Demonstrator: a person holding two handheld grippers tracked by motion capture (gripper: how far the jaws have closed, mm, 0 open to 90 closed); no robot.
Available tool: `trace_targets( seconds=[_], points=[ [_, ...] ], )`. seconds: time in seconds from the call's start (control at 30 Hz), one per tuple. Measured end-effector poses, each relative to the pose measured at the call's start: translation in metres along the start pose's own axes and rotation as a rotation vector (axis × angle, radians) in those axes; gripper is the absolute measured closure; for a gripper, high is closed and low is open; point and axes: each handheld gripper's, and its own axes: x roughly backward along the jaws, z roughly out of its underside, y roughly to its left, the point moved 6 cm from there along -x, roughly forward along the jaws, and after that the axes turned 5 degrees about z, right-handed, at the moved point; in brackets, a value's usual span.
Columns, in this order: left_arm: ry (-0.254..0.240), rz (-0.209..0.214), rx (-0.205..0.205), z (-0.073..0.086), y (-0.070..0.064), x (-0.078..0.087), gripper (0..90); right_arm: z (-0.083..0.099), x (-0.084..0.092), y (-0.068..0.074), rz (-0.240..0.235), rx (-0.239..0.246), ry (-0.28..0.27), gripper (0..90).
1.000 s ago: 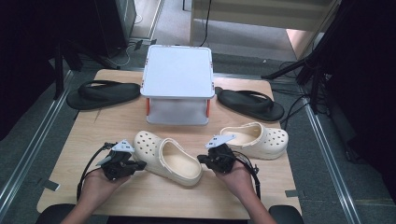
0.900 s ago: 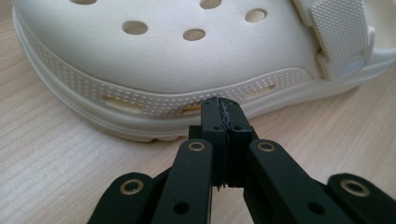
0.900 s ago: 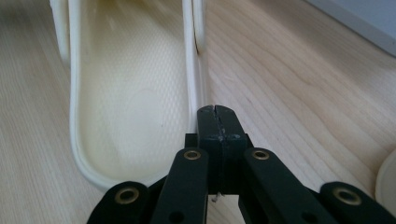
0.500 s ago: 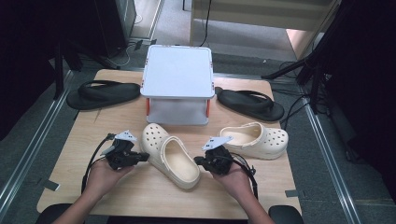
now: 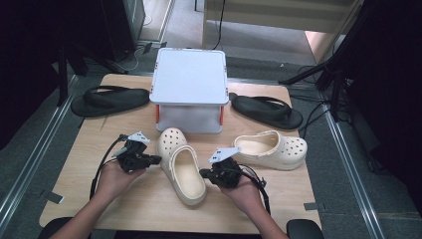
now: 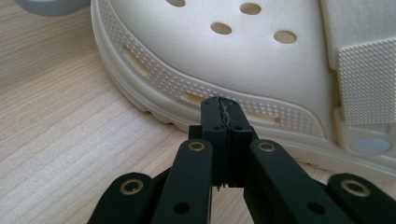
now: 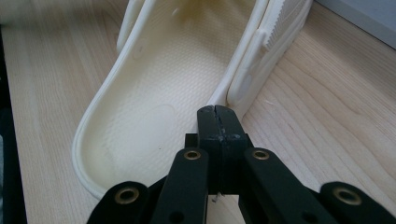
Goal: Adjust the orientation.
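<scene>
Left gripper [image 5: 149, 160], jaws closed and empty, tip against the near clog's [image 5: 181, 167] left side at mid-table. Right gripper [image 5: 206, 174], likewise closed, at that clog's right rim. The clog lies toe-far before the white box [image 5: 189, 84], seemingly nudged into line; its mate [image 5: 271, 148] lies sideways at right, not yet straightened. Actual contact is hard to confirm.

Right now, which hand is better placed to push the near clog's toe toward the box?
Left. The left claw, shut, sits against the toe side of the near clog. The right claw, also shut, is at its heel end, farther from the box.
</scene>
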Motion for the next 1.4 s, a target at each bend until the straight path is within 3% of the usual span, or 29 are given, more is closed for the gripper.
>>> trace_targets(
  seconds=[0.4,0.73,0.93,1.4],
  points=[
    [-0.013,-0.014,-0.006,-0.002,0.004,0.000,90.0,-0.002,-0.003,0.010,-0.024,0.010,-0.001,90.0],
    [-0.028,-0.017,0.013,-0.005,0.009,-0.002,90.0,-0.004,-0.007,0.023,-0.032,0.028,-0.018,90.0],
    [-0.024,-0.034,-0.006,-0.009,0.009,-0.004,90.0,-0.004,-0.008,0.028,-0.036,0.019,-0.034,90.0],
    [-0.032,-0.022,0.004,-0.013,0.013,-0.006,89.3,-0.005,-0.011,0.035,-0.042,0.009,-0.059,90.0]
  ],
)
